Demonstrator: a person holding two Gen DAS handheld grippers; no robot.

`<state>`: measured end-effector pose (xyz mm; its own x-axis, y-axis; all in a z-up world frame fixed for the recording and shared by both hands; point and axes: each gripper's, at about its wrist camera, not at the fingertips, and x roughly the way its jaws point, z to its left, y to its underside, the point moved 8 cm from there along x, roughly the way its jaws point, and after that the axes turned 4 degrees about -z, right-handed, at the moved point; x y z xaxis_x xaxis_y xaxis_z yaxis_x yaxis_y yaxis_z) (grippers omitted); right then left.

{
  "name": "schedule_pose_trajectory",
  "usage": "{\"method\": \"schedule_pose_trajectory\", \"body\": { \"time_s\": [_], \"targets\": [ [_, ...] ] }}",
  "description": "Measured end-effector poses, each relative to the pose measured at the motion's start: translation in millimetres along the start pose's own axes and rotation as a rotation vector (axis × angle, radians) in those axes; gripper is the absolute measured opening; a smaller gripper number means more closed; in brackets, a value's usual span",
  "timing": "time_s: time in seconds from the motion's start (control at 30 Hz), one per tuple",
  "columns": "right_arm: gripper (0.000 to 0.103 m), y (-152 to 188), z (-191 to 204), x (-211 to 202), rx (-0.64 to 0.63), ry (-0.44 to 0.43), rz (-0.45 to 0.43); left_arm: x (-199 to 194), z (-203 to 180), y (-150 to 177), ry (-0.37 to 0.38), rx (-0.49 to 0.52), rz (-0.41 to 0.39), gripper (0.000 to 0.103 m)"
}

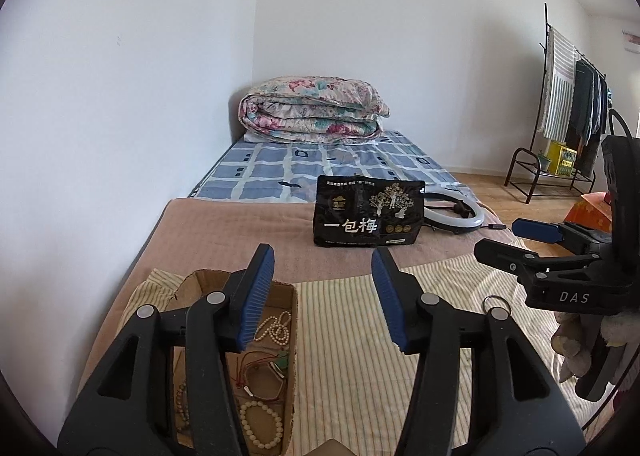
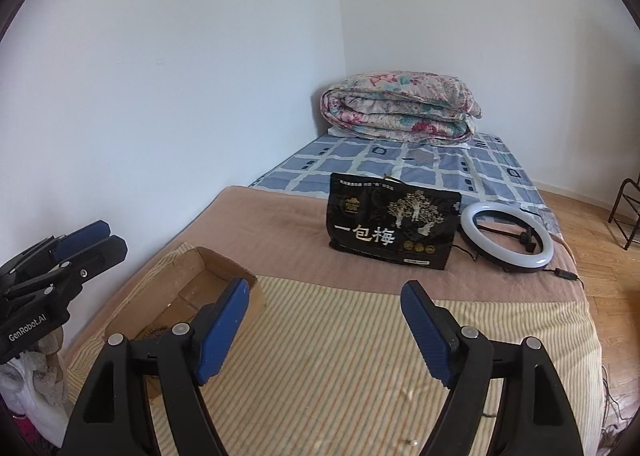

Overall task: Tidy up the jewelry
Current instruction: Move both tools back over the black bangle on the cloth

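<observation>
A shallow cardboard box [image 1: 290, 336] lies on the striped cloth [image 1: 352, 356] at the lower left. In it lie a pearl necklace [image 1: 276, 330], a red cord bracelet with green stones [image 1: 266, 374] and a cream bead bracelet [image 1: 260, 424]. A metal ring [image 1: 495, 302] lies on the cloth to the right. My left gripper [image 1: 324, 300] is open and empty above the box's right edge. My right gripper [image 2: 326, 330] is open and empty over the cloth, right of the box [image 2: 200, 276]. Each gripper shows at the edge of the other's view.
A black snack bag [image 1: 368, 216] stands on the brown blanket behind the cloth, with a white ring light [image 2: 506, 236] to its right. A folded floral quilt [image 1: 316, 110] lies at the bed's far end. A clothes rack [image 1: 568, 108] stands at the right.
</observation>
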<state>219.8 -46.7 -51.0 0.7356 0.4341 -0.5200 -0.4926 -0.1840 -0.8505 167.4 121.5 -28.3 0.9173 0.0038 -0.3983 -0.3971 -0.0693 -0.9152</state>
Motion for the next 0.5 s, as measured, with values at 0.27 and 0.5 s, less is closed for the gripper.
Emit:
{"method": "schedule_pose_trajectory", "body": {
  "time_s": [0.27,0.5],
  "targets": [
    [0.095,12.0,-48.4,-33.0,0.003,0.081,-0.015,1.6,-45.6,4.1,0.058,0.037,0.016,0.052],
    [0.101,25.9,-91.4,-50.9,0.033,0.137,-0.008,9.9,-84.1,11.4,0.101,0.082,0.04,0.052]
  ]
}}
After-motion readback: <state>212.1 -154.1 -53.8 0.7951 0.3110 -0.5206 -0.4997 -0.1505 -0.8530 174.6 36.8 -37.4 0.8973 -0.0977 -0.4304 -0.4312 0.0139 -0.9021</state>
